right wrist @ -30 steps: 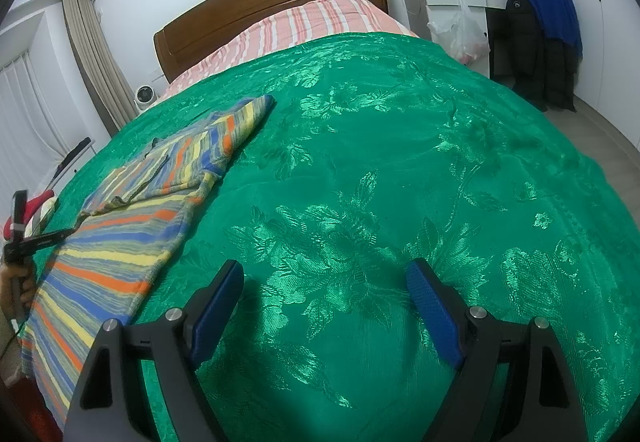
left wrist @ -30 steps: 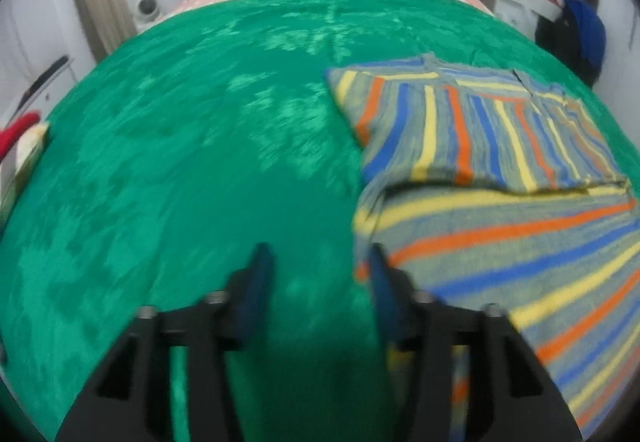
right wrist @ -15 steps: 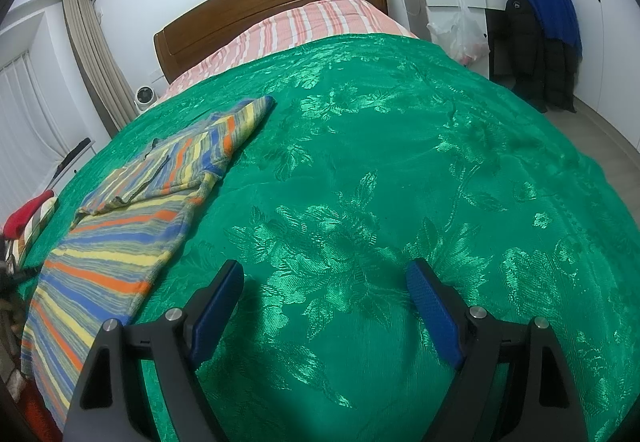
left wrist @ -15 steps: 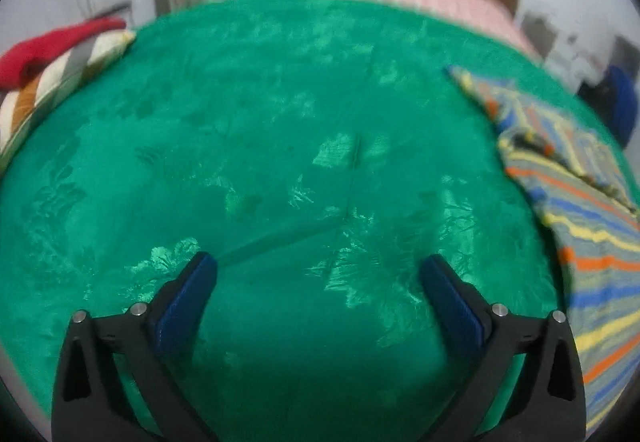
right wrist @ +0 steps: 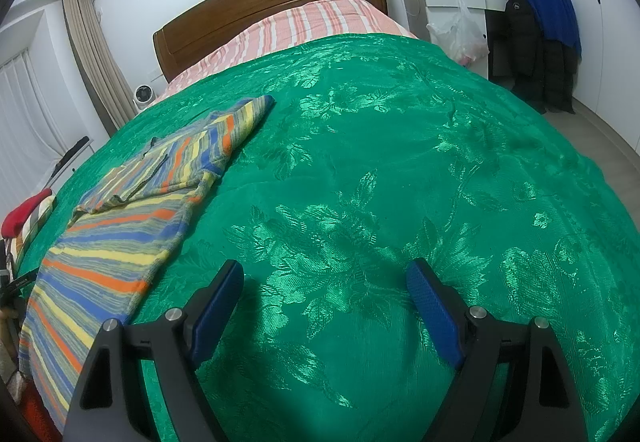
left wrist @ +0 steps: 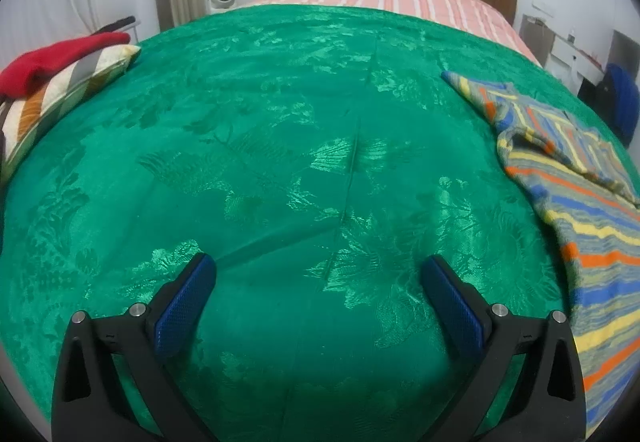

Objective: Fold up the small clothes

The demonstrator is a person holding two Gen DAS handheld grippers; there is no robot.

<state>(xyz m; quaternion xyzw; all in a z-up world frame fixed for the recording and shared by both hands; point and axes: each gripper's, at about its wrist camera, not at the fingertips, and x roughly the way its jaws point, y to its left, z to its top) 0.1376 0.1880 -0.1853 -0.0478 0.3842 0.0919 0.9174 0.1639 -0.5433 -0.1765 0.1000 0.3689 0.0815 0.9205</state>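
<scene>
We see L hand-held gripper (left wrist: 318, 274) spread wide, empty, over bare green bedspread (left wrist: 280, 146). R hand-held gripper (right wrist: 325, 278) also wide, empty, above bedspread. Striped shirt (right wrist: 132, 210) lies flat w/ top part folded over, running from foot edge of bed toward headboard (right wrist: 272, 6); apart from both grippers.
</scene>
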